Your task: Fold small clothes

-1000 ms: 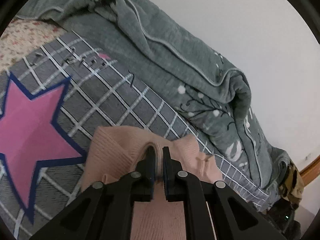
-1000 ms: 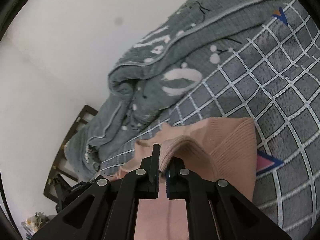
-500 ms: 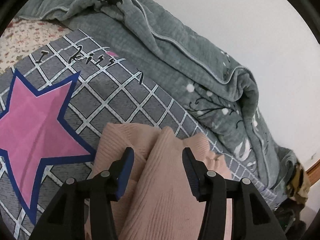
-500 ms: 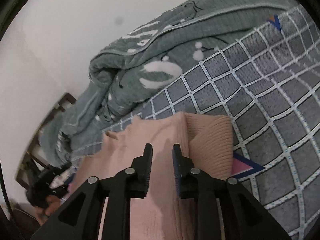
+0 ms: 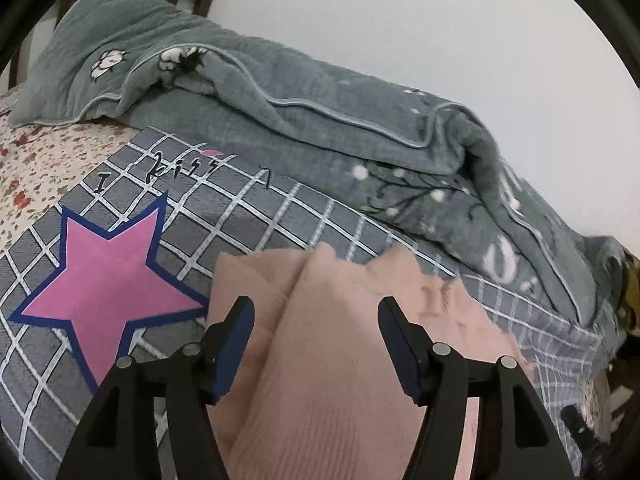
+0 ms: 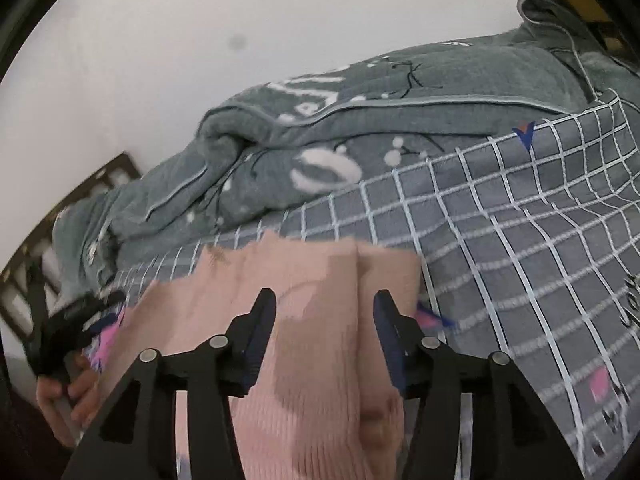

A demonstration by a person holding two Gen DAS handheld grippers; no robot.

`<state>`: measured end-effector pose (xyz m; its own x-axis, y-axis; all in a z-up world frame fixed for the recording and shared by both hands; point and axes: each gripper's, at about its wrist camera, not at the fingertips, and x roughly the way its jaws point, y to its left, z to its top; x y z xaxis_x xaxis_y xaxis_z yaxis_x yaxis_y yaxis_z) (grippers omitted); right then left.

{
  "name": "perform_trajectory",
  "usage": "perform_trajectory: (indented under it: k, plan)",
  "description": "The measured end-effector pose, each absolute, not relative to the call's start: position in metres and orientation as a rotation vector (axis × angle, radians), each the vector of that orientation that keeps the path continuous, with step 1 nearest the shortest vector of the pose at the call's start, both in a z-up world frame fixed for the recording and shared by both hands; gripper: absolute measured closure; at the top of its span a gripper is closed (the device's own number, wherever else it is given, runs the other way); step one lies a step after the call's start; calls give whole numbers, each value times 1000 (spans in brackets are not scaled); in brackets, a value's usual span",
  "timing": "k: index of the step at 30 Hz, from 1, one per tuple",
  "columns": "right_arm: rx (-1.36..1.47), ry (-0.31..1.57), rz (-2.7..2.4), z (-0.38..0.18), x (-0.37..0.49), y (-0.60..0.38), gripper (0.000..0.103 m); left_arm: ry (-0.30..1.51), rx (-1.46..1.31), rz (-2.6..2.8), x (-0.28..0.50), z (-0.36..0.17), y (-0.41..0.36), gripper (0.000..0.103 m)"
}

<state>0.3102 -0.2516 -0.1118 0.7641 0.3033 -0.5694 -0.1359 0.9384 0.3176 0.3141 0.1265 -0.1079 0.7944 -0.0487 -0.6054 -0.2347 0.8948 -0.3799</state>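
A pink ribbed knit garment [image 5: 320,360] lies on a grey checked blanket [image 5: 248,216] with a pink star [image 5: 104,280]. It has a folded-over layer running up its middle. My left gripper [image 5: 316,316] is open just above the garment, fingers spread to either side of the fold. In the right wrist view the same garment [image 6: 312,340] lies below my right gripper [image 6: 324,312], which is open and holds nothing. The other gripper, in a hand, shows at the left edge [image 6: 68,320].
A rumpled grey-green quilt [image 5: 320,112] is heaped along the wall behind the garment. A floral sheet [image 5: 36,164] lies at the left. A dark wooden bed frame [image 6: 60,216] stands at the far end. The white wall [image 5: 440,20] is close behind.
Both grippers were shut on the pink garment's edge one second ago. They have opened wide and let it drop onto the blanket, and both have drawn back and tilted.
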Motion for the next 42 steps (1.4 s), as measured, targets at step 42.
perform_trajectory:
  k: [42]
  plan:
    - [295, 788, 282, -174, 272, -262, 51, 761, -633, -58, 237, -166, 150, 49]
